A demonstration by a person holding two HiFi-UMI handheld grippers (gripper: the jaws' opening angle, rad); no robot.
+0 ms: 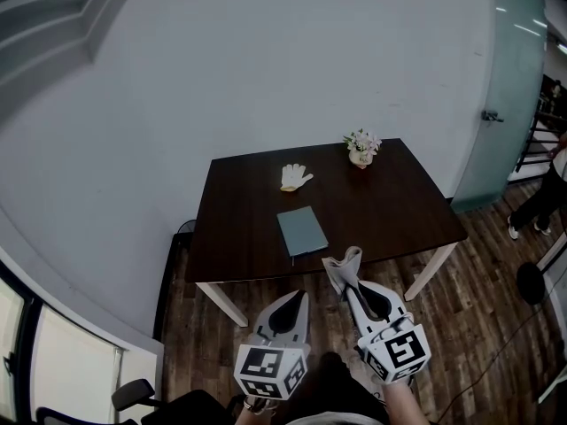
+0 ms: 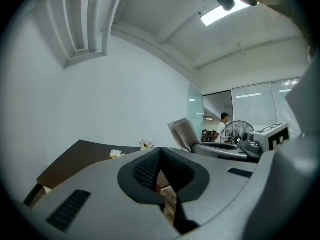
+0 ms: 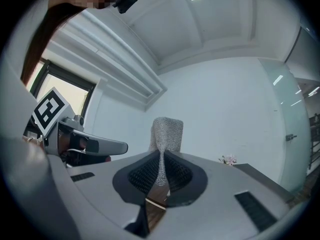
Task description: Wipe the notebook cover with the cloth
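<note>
My right gripper (image 3: pixel 161 158) is clenched on the cloth (image 3: pixel 167 133). In its own view the grey fabric is pinched between the jaws and stands up above their tips in a folded flap. My left gripper (image 2: pixel 159 153) has its jaws pressed together with nothing between them. In the head view both grippers sit at the bottom centre of the frame, off the near edge of the table (image 1: pixel 403 204) and not over it.

The notebook (image 1: pixel 301 230) lies flat on the dark tabletop just above them in the picture, near the table's front edge, its grey-blue cover up and closed. Nothing touches it. Higher in the frame a white glove (image 1: pixel 295 177) rests on the table, and a small pot of flowers (image 1: pixel 361 147) stands near the far edge.

As I judge it, the cloth is in hand but no wiping has begun. I still have to bring the cloth over the cover, lay it down and stroke across it, perhaps steadying the notebook with my left gripper.
</note>
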